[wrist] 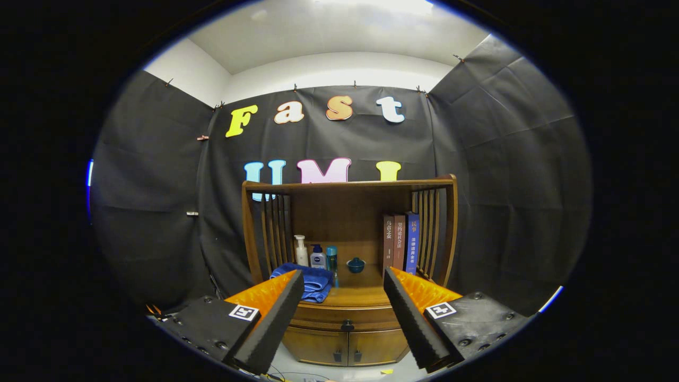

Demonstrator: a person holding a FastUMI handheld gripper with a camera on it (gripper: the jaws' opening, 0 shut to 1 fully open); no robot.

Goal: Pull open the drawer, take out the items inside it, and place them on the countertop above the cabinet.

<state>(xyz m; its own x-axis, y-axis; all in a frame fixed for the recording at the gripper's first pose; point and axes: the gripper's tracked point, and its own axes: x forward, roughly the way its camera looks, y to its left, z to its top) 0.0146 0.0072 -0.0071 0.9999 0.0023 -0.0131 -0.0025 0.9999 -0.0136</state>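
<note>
Drawer (346, 317) sits shut in the wooden cabinet (350, 233), straight ahead at twelve o'clock from the claw (344, 297), with a small dark knob (347, 326) at its middle. The claw is open, its two fingers (276, 313) spread wide and holding nothing; the drawer front shows in the gap between them, beyond the tips. On the counter (355, 294) above the drawer, starting at about ten o'clock, a folded blue towel (310, 284) lies just behind the left finger. Behind it stand three bottles: a white pump bottle (301, 250), a blue-and-white one (318, 258) and a teal one (332, 258), close together. Near the middle sits a small teal lidded pot (356, 265). At about one o'clock three books (401, 242) stand upright against the slatted right side. Below the drawer are two closed cabinet doors (345, 347).
</note>
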